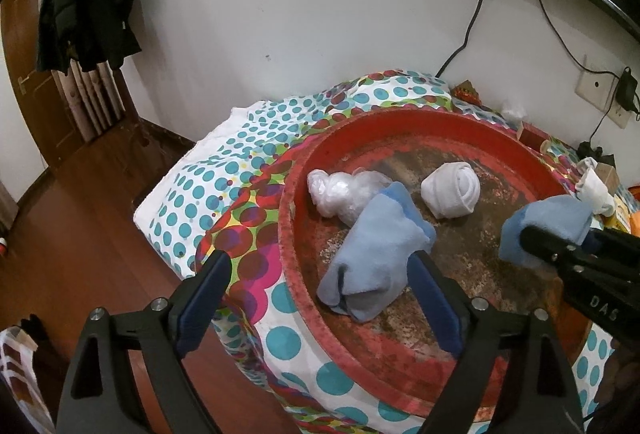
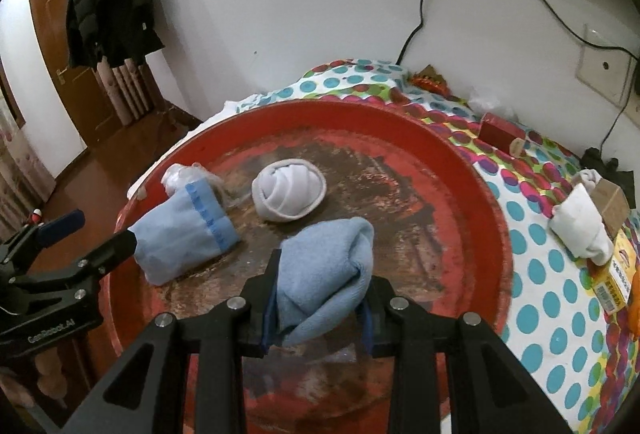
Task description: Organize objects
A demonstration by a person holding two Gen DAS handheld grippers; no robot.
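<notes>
red tray (image 1: pixel 304 170): seen from the left wrist, it sits on the dotted cloth (image 1: pixel 208 178) and carries the sorted soft things.
left gripper (image 1: pixel 320 286): jaws spread wide, holding nothing; one blue pad lies against the side of the folded blue sock (image 1: pixel 372 258), the other hangs out over the tray's rim.
right gripper (image 1: pixel 528 238): enters from the right of this view, pinched on a second blue sock (image 1: pixel 544 218) above the tray floor.
count, left view: two blue socks, one white sock ball (image 1: pixel 450 192) in the tray, one clear plastic bag (image 1: pixel 340 190) behind the folded sock, one more white sock (image 1: pixel 596 190) off the tray at the right.
right wrist, held sock: the blue sock in hand (image 2: pixel 324 266) is clamped between narrow jaws of the right gripper (image 2: pixel 316 318), bunched and drooping over the tray (image 2: pixel 472 170).
right wrist, left tongs: the left gripper (image 2: pixel 96 234) stands wide at the tray's left edge, one finger at the released sock (image 2: pixel 184 234).
step in hand, as i judge it: set the held sock down beside its mate.
how to do it well: lower until the cloth rests on the tray before loosening, aim for the bare patch next to the folded sock, keep clear of the white ball (image 2: pixel 288 190), and draw the left tongs back so they do not drag the sock.
count, right view: two blue socks, one white ball in the tray, one white sock (image 2: pixel 580 230) outside with a cardboard box (image 2: pixel 612 202) and a red box (image 2: pixel 500 130).
</notes>
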